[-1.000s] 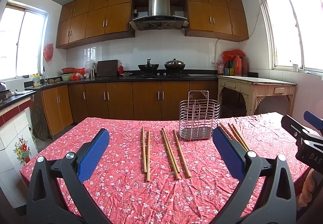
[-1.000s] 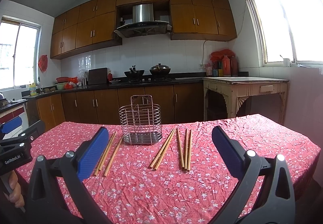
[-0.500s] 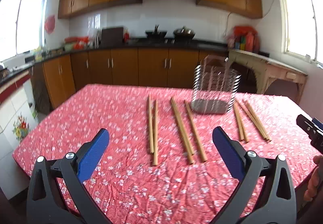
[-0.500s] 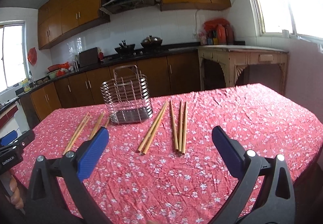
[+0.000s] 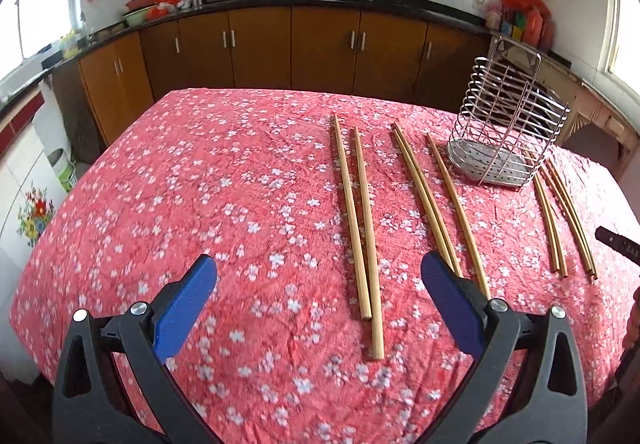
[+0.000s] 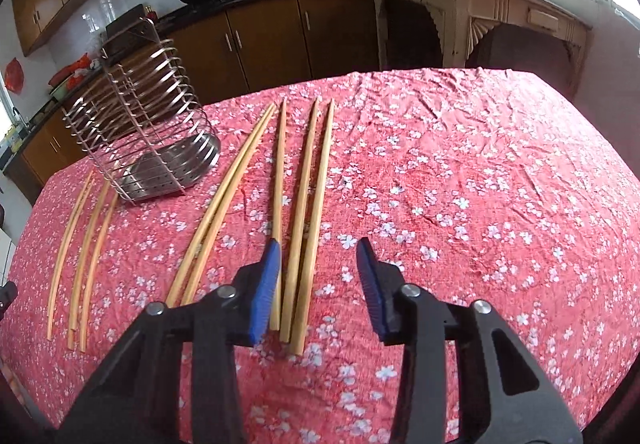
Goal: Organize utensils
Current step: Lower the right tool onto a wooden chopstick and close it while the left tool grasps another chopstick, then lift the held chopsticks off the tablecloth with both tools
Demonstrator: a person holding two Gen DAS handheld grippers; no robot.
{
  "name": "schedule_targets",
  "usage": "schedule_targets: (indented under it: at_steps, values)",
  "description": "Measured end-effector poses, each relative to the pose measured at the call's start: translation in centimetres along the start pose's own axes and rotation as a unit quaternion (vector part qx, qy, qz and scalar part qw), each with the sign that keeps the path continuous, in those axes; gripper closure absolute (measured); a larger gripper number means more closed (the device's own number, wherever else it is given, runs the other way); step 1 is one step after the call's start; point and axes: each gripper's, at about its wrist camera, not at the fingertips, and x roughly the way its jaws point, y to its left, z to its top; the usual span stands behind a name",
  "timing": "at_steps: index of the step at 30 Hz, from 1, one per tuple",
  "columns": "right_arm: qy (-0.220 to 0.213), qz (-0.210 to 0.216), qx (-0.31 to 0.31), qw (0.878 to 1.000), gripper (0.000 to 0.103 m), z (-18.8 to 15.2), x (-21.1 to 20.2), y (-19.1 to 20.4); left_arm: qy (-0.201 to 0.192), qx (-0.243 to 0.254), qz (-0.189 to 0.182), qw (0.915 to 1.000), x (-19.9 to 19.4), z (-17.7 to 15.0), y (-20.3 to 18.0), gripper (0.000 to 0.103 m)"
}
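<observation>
Chopstick pair (image 6: pixel 306 228) between right fingers (image 6: pixel 265 284)

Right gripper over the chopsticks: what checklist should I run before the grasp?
1. Right gripper open: ok.
2. Chopstick pair between its fingers: ok, both near ends lie inside the gap.
3. Neighbouring chopstick outside the gap: not ok, it runs under the left pad.
4. Rack upright, no chopsticks in it: ok.
5. Left gripper open, holding nothing: ok.
6. Height above the cloth: cannot tell.
</observation>
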Motion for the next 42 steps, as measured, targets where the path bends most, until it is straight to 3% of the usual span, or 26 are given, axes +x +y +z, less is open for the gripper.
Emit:
schedule_targets:
  at_steps: [4,11,17,25,27,29,38,42]
  values:
    - [0.024,-0.009,-0.006,1.0,0.077,0.1,1.7,0.3,0.021,0.009,-0.009,0.9997,1.5,1.0,0.2,0.014]
    - [0.019,-0.039,-0.03,0.999,0.095,0.3,1.8,0.7,0.066,0.01,-0.042,0.9969,4.0,1.2,-0.2,0.035]
    - [0.014,-0.046,-0.004,0.999,0.095,0.7,1.6,-0.8,0.091,0.003,-0.054,0.9944,6.1,1.8,-0.7,0.055]
    - [0.01,-0.049,-0.015,0.999,0.095,0.7,1.7,-0.6,0.099,-0.008,-0.063,0.993,8.2,3.4,-0.4,0.071]
    - [0.008,-0.05,-0.019,0.999,0.095,0.6,1.6,-0.6,0.1,-0.004,-0.059,0.9933,8.5,3.7,-0.7,0.08]
    - [0.008,-0.051,-0.018,0.999,0.095,0.7,1.6,-0.6,0.103,0.002,-0.05,0.9935,8.8,3.7,-0.8,0.095]
    - [0.008,-0.079,0.024,0.997,0.095,2.1,2.0,-3.6,0.097,-0.004,-0.02,0.9951,10.6,6.2,1.2,0.096]
    - [0.012,-0.063,0.033,0.997,0.093,1.8,1.6,-4.2,0.098,-0.003,-0.033,0.9946,10.6,6.6,1.7,0.095]
